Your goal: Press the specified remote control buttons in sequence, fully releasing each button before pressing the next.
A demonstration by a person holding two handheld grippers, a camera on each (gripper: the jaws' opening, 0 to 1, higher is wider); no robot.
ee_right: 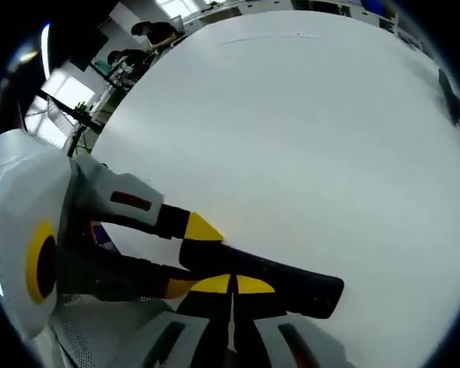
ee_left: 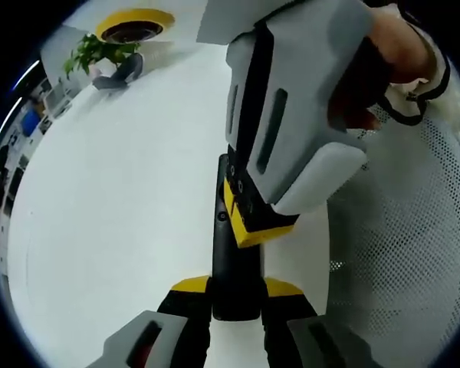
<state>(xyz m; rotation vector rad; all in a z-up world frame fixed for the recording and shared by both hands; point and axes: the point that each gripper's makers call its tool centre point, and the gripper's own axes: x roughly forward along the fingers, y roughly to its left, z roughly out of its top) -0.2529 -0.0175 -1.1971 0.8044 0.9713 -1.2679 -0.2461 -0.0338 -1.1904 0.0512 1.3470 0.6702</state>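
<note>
Remote held at one end, pressed from above.

The left gripper [ee_left: 236, 300] has its jaws clamped on the near end of the black remote [ee_left: 231, 253], held over the white table [ee_left: 123, 192]. The right gripper [ee_right: 231, 290], jaws together, touches the remote's top face. A potted plant [ee_left: 100, 52] stands far left.
</note>
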